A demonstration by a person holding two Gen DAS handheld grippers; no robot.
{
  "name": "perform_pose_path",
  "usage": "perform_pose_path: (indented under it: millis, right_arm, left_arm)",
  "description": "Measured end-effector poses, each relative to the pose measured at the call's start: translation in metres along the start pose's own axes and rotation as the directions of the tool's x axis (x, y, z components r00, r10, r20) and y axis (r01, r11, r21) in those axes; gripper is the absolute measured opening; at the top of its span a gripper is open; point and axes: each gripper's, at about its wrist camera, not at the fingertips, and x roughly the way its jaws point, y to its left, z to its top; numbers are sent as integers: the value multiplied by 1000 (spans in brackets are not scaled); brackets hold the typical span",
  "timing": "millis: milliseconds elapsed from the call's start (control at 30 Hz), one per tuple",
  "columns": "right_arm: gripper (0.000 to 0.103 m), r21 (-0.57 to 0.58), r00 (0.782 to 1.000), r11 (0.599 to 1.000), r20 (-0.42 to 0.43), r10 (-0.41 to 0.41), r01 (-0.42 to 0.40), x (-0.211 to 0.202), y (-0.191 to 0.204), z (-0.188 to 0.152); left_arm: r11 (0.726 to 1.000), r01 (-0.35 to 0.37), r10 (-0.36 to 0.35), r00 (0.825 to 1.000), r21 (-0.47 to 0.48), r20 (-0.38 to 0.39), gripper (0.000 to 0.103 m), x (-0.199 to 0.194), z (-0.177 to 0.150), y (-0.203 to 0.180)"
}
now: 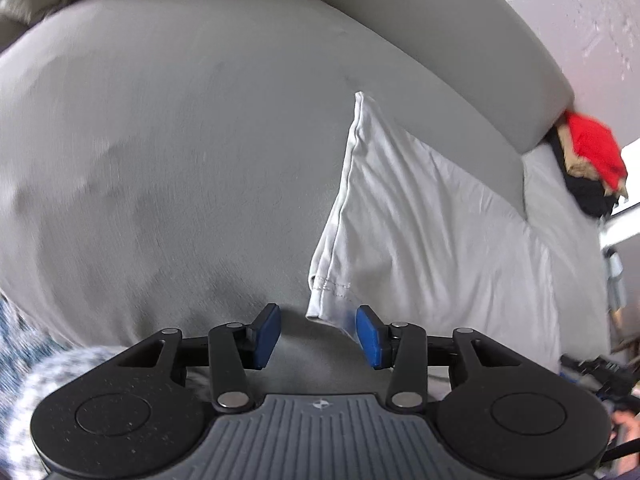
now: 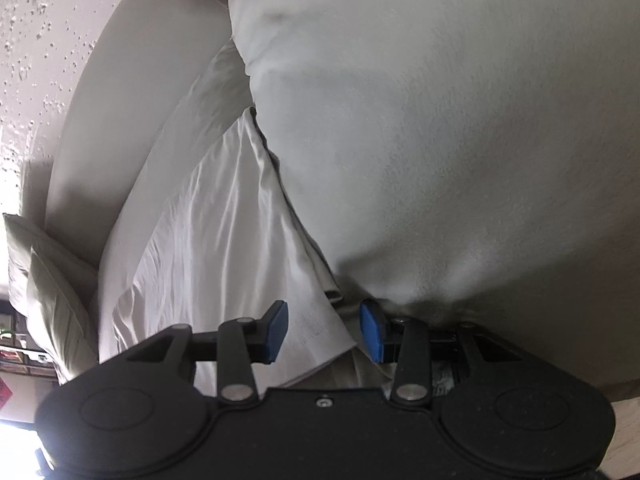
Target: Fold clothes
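A white garment (image 1: 420,232) lies creased on a grey sofa seat (image 1: 160,160), one stitched hem corner (image 1: 330,296) pointing toward me. My left gripper (image 1: 318,334) hovers at that corner, jaws apart, the cloth's edge near the right blue pad (image 1: 368,336) with nothing pinched. In the right wrist view the same white garment (image 2: 208,240) runs along the grey cushion (image 2: 460,140). My right gripper (image 2: 324,330) stands open over another hem corner (image 2: 320,336), which lies between the pads without being pressed.
A pile of red, tan and black clothes (image 1: 592,144) sits at the sofa's far end by the backrest (image 1: 460,60). Blue-white patterned fabric (image 1: 24,340) shows at the lower left. An olive pillow (image 2: 44,272) leans near a textured wall (image 2: 32,40).
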Motion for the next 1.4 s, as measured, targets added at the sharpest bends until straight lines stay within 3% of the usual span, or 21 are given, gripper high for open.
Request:
perform_pose_path:
  millis: [100,167,233,500,600,633,667,833,933,1100,1233,1300,1400]
  right_arm:
    - [39,-1,1000,1000,-7,6,-6,1,0,3]
    - [39,10,1000,1000,-11,16,-16,1,-2,5]
    - [39,20,1000,999,-14,27,-27,2,-4,6]
    - [39,17,998,998,-27,56,-55,5,-6,9]
    - [38,3,998,998,-34,57,-57,6,-5,9]
    - [38,1,998,998,-34,59,-59,7,-5,9]
    - [38,-1,998,998,-34,61,-61,7,-5,9]
    - [28,-37,999,999,-38,29,-30,9,-2,8]
    - [9,-72,999,997,-35,-3,1,10,5,6]
    - [5,-123,993,992,119,-4,18,-18,23,-8]
    - [5,-149,986,986,158,-53,77,-23,32,-13]
    - [5,-156,984,978,129,-119,138,-9,32,-10]
    - [6,-171,976,965,118,-183,201,4,35,-12]
  left_arm:
    - [997,52,-50,998,-53,25,32,-1,-2,4]
    - [993,90,-86,995,-75,44,21,-4,-4,5]
    - [991,110,-105,992,-74,69,20,-9,-4,2]
    - [994,86,-80,994,-68,79,19,-3,-2,-5]
    - [996,62,-56,995,-71,81,10,3,0,-6]
    - [996,55,-49,994,-68,95,2,2,0,-7]
    - [997,48,-41,993,-57,113,1,0,-1,-9]
    - [1000,-15,13,986,10,168,2,-8,-6,-25]
    - [999,-34,30,981,20,190,2,-10,-7,-32]
    - [998,-35,24,976,45,215,2,-23,-10,-36]
    - [983,-166,150,975,85,167,3,-5,-10,-37]
    - [966,-236,221,966,108,138,5,9,-12,-36]
    - [938,-295,267,949,181,165,8,10,-17,-48]
